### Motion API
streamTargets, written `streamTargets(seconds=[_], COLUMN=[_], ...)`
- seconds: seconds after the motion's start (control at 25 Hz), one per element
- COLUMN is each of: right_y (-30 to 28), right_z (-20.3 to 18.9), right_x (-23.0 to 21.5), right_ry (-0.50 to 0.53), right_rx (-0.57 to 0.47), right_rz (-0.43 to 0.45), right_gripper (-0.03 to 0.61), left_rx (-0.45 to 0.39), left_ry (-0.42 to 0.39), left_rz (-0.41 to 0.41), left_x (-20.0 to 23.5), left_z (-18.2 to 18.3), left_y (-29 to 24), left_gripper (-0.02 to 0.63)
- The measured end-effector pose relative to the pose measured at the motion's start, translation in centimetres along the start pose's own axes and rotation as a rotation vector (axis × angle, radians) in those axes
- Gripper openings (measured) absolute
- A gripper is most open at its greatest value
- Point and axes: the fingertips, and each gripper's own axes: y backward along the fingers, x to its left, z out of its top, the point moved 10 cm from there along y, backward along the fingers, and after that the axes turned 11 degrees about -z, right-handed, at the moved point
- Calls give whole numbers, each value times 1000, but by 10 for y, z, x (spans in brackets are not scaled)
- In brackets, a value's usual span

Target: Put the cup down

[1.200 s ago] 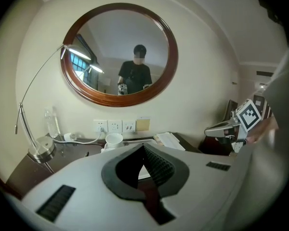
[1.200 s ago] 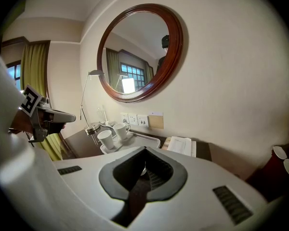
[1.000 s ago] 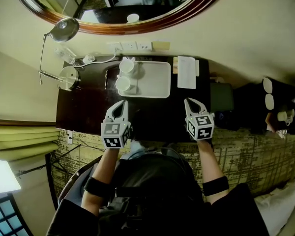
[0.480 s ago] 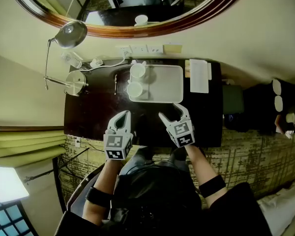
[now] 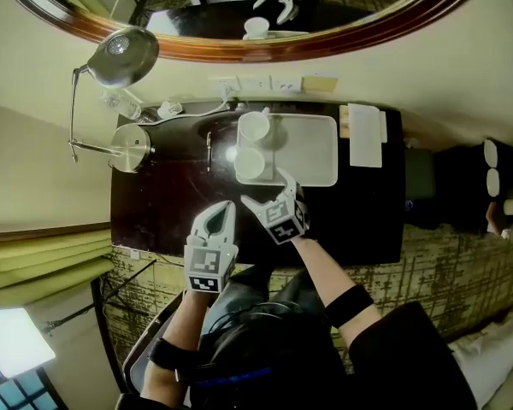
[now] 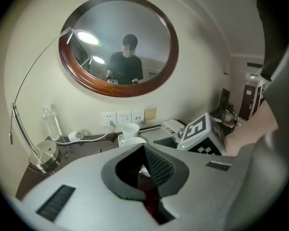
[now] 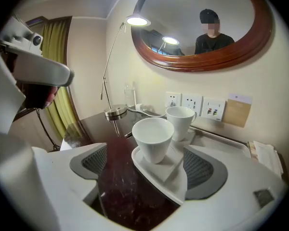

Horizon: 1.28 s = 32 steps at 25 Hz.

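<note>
The near cup (image 5: 250,164) stands upright on the left end of a white tray (image 5: 312,148), by the tray's lower-left corner in the head view. It is white and looks empty. In the right gripper view this near cup (image 7: 153,137) sits mid-frame on the tray's (image 7: 164,172) closest corner. A far cup (image 7: 180,123), also white and upright, stands just behind it and to its right on the same tray. In the head view the far cup (image 5: 255,128) is directly above the near one.

The right tool (image 5: 268,188) sits just below the near cup in the head view. Its jaws have just been opening and now stand wide apart. In its own view the right tool (image 7: 148,177) has the tray's corner reaching in between the jaws. The near cup stands in line with the gap at their tips, and neither pad touches it, so the tool holds nothing.

The left tool (image 5: 218,220) hangs lower left of the right one, over the dark desk (image 5: 154,203). In its own view the left tool (image 6: 144,170) has its jaws closed together with nothing between them.

Right of the tray lies a sheet of paper (image 5: 365,135). A lamp (image 5: 115,49) stands at the desk's left end. Wall sockets (image 5: 256,84) sit above the tray, under a round wood-framed mirror (image 5: 239,24).
</note>
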Motion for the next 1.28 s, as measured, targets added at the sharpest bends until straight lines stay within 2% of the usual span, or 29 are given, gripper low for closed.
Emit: streamTargets(seconds=[0.36, 0.6, 0.64, 0.72, 1.04, 1.28], right_y=[-60, -70, -71, -71, -61, -28], right_z=[22, 28, 29, 30, 29, 31], right_x=[-3, 0, 0, -1, -6, -16], right_ry=[-25, 35, 43, 55, 65, 52], right_rx=[-13, -22, -26, -35, -66, -104], right_rz=[-76, -46, -40, -32, -2, 8], right_gripper=[537, 520, 474, 449, 442, 442], left_rx=[17, 23, 23, 23, 45, 59], left_ry=[24, 45, 47, 53, 49, 14], left_rz=[-22, -9, -7, -4, -6, -34], left_x=[26, 35, 36, 37, 27, 11], left_z=[-17, -23, -23, -23, -24, -20], left_y=[-5, -2, -2, -3, -4, -7], left_gripper=[1, 1, 1, 1, 1, 1])
